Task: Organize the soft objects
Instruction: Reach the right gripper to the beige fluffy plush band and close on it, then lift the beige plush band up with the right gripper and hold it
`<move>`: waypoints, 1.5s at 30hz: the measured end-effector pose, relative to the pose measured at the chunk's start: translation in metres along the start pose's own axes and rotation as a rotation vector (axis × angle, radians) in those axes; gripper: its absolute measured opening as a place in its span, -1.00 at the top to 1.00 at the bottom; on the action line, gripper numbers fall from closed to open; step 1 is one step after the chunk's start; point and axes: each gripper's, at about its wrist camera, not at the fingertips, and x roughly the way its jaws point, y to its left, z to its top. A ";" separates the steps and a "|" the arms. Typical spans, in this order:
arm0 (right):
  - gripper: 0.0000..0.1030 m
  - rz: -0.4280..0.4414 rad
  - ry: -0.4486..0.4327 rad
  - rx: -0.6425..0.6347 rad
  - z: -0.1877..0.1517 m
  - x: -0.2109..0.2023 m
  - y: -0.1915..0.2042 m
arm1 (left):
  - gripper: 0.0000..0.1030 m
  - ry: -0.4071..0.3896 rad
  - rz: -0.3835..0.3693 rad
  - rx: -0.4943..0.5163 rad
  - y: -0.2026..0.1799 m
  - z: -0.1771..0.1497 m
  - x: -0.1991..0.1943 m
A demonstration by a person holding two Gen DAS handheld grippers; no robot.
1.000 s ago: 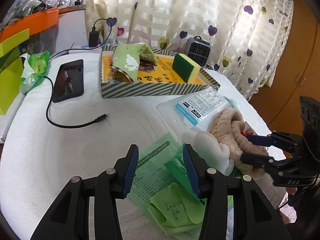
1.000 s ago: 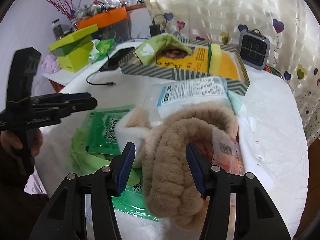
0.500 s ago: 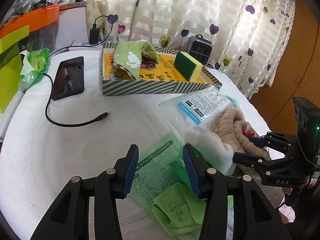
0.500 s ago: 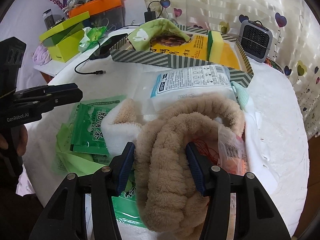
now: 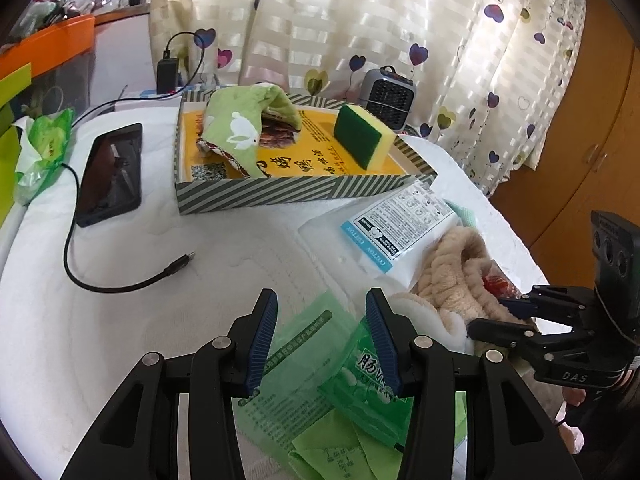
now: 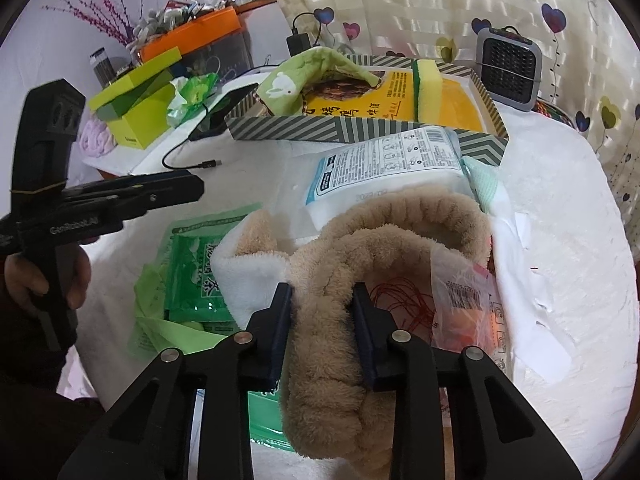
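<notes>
Tan fleece band clamped by the right gripper (image 6: 322, 300)

The tan fleece band (image 6: 384, 240) is pinched at the counter's (image 5: 100, 320) near right edge, the jaws having just been closing; the left gripper (image 5: 320, 328) is held released over green packets (image 5: 304, 344); farther back, a sponge (image 5: 362, 136) is seen in the striped box (image 5: 280, 196).

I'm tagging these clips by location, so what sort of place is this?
Most likely a room in a home, perhaps a bedroom. A heart-print curtain hangs behind a white quilted surface, with a wooden wardrobe door beside it and a small heater by the curtain.
</notes>
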 end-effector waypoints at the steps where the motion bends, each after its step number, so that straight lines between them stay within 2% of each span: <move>1: 0.43 0.006 -0.005 0.006 0.000 -0.001 -0.001 | 0.12 0.003 -0.001 -0.001 0.000 0.001 0.001; 10: 0.44 0.084 -0.053 0.072 0.000 -0.013 -0.010 | 0.12 0.014 -0.005 -0.015 0.003 0.000 0.002; 20: 0.45 0.198 -0.188 0.049 0.003 -0.035 -0.002 | 0.12 0.008 -0.001 -0.028 0.008 -0.001 -0.001; 28: 0.45 0.310 -0.298 0.101 0.011 -0.055 -0.009 | 0.12 0.007 0.005 -0.039 0.013 -0.002 -0.006; 33: 0.45 0.284 -0.378 0.086 0.017 -0.073 -0.006 | 0.12 0.015 -0.007 -0.070 0.020 -0.004 -0.009; 37: 0.45 0.250 -0.403 0.086 0.019 -0.081 -0.008 | 0.12 0.026 -0.026 -0.093 0.026 -0.008 -0.015; 42: 0.45 0.208 -0.440 0.109 0.014 -0.091 -0.017 | 0.12 0.049 -0.112 -0.151 0.032 -0.012 -0.021; 45: 0.45 0.183 -0.469 0.105 0.013 -0.100 -0.019 | 0.12 0.071 -0.122 -0.154 0.029 -0.014 -0.019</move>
